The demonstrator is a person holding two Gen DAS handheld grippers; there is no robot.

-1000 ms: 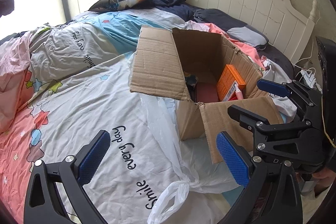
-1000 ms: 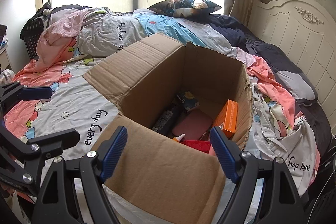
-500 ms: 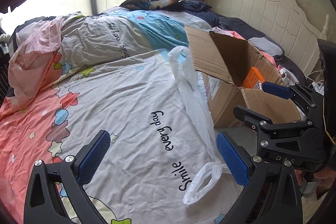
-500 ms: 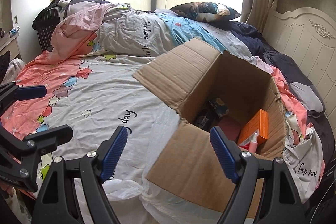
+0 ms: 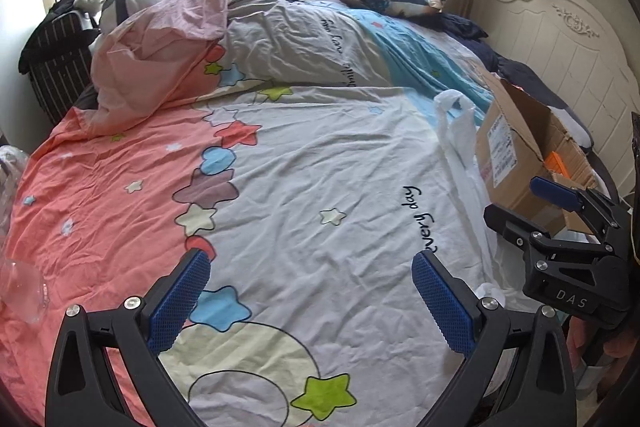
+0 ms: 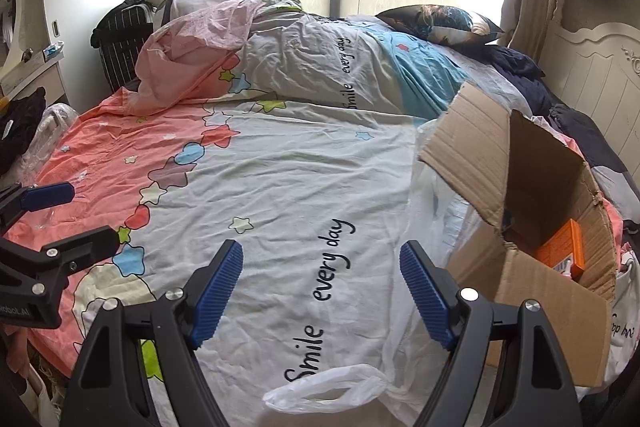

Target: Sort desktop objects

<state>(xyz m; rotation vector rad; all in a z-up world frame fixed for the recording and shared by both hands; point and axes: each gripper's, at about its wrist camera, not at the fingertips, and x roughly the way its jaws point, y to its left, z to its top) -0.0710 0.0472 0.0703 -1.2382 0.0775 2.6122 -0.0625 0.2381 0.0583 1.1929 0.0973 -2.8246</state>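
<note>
Brown cardboard box point(image 6: 532, 227), its flaps standing open, sits on the bed at the right side of both views, near the cream carved headboard point(image 6: 592, 67). Inside it, an orange rectangular carton point(image 6: 562, 253) leans against the far right wall; whatever else lies in the box is mostly hidden by the near flap. A thin white plastic bag point(image 6: 420, 227) is draped against the box's left side and trails along the bed edge, its knotted handle loop lying nearest the camera in the right wrist view.

The rest of the bed is a crumpled duvet cover point(image 5: 300, 187) — white and coral pink, printed with coloured stars and the words "Smile every day". A dark patterned pillow point(image 6: 440, 21) rests at the far end by the window.

The left gripper point(image 5: 312, 301), black with blue ribbed pads, hovers over the bare duvet with its jaws spread wide and nothing between them. The right gripper point(image 6: 322, 293) — same build — is likewise spread wide and empty, above the printed words, just left of the box. Neither touches anything.
</note>
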